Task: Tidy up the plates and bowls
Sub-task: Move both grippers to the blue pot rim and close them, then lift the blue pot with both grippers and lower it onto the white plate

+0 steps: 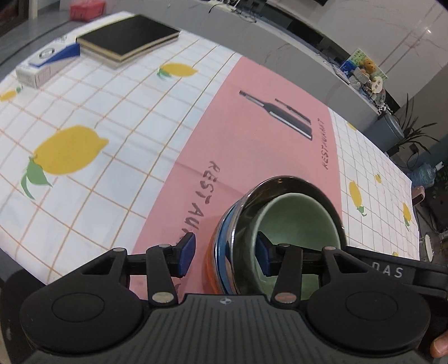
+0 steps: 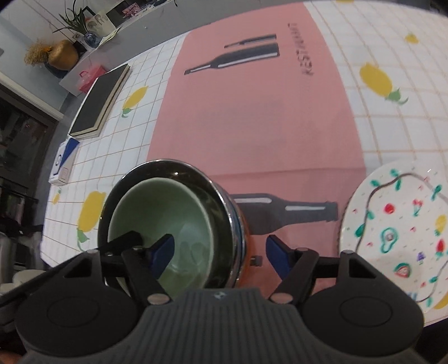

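A pale green bowl [image 1: 296, 218] sits nested in a shiny dark metal bowl [image 1: 240, 224], which rests on an orange dish [image 1: 210, 268] on the pink placemat [image 1: 252, 140]. My left gripper [image 1: 226, 256] is open and straddles the stack's near rim, one blue pad outside and one inside the green bowl. In the right wrist view my right gripper [image 2: 219, 256] is also open astride the opposite rim of the metal bowl [image 2: 221, 218], one pad in the green bowl [image 2: 168, 212], one outside. A white plate [image 2: 397, 238] with fruit drawings lies to the right.
A black book [image 1: 128, 36] and a white and blue box [image 1: 42, 67] lie at the far side of the lemon-print tablecloth [image 1: 84, 112]. The table's edge runs close below both grippers. A shelf with a plant [image 2: 70, 22] stands beyond the table.
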